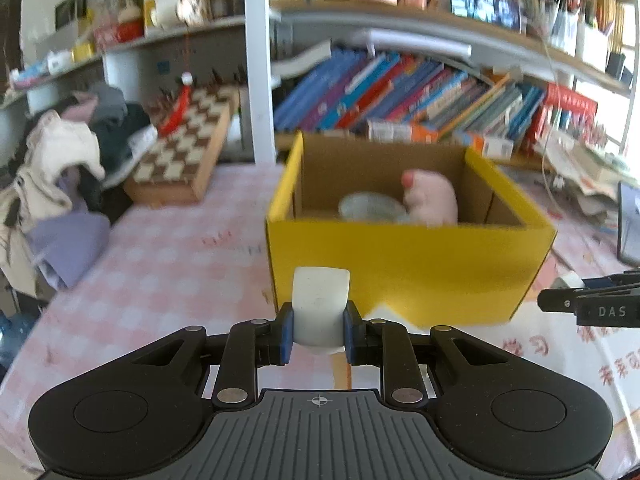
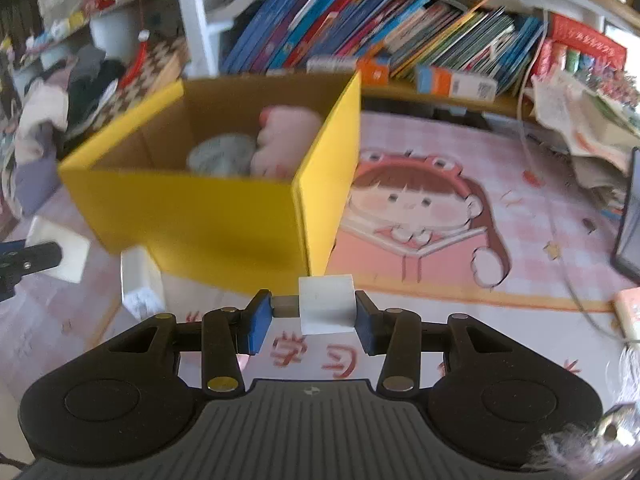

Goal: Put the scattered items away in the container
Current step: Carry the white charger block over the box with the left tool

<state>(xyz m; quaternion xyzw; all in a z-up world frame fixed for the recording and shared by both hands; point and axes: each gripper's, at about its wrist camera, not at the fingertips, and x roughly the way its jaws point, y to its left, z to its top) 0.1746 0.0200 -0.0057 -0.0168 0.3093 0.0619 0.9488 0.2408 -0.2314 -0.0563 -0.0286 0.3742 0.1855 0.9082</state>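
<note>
A yellow cardboard box (image 1: 400, 264) stands on the table, holding a pink plush toy (image 1: 432, 196) and a pale round bowl (image 1: 372, 208); it also shows in the right wrist view (image 2: 192, 216). My left gripper (image 1: 318, 330) is shut on a white block (image 1: 320, 300), held just in front of the box's near wall. My right gripper (image 2: 312, 326) has a white cube (image 2: 327, 306) against its right pad, with a gap to the left pad. The left gripper's tip (image 2: 28, 262) and its white block (image 2: 60, 248) show at the left edge there.
A white carton (image 2: 140, 284) lies by the box's front corner. A pink cartoon table mat (image 2: 440, 216) covers the table. A chessboard (image 1: 180, 148) and a clothes pile (image 1: 60, 168) lie at the left. Bookshelves (image 1: 400, 92) stand behind. A dark screen (image 2: 630, 220) stands at the right.
</note>
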